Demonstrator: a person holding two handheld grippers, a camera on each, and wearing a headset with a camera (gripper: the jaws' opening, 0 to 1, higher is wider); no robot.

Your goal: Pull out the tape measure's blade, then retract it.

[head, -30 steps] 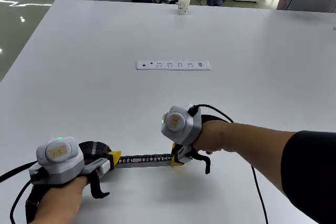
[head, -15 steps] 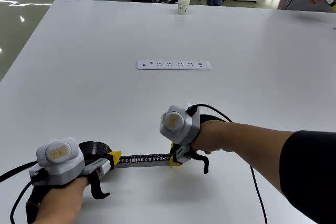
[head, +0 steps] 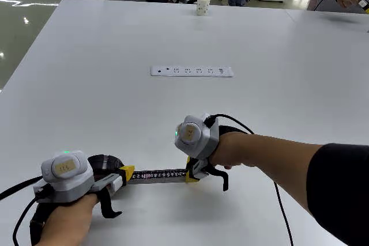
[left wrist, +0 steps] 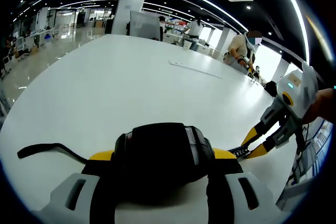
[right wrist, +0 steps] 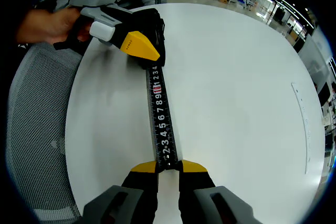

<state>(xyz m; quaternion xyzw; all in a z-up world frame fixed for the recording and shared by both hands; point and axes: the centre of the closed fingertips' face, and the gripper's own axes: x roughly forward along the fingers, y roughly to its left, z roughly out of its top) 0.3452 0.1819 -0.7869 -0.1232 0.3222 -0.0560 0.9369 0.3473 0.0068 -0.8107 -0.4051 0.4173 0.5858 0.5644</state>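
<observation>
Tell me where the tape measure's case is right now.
In the head view the black case sits near the table's front left, clamped in the left gripper; its blade runs right to the right gripper.

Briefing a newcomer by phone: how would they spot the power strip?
Start from the white table. Near its middle, beyond the tape measure, lies the power strip. Unlike the upright paper cup at the far edge, it is a long, low white bar with a row of sockets.

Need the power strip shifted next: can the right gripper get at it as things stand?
Likely not yet: the right gripper is shut on the blade, though the table between it and the power strip looks free.
</observation>
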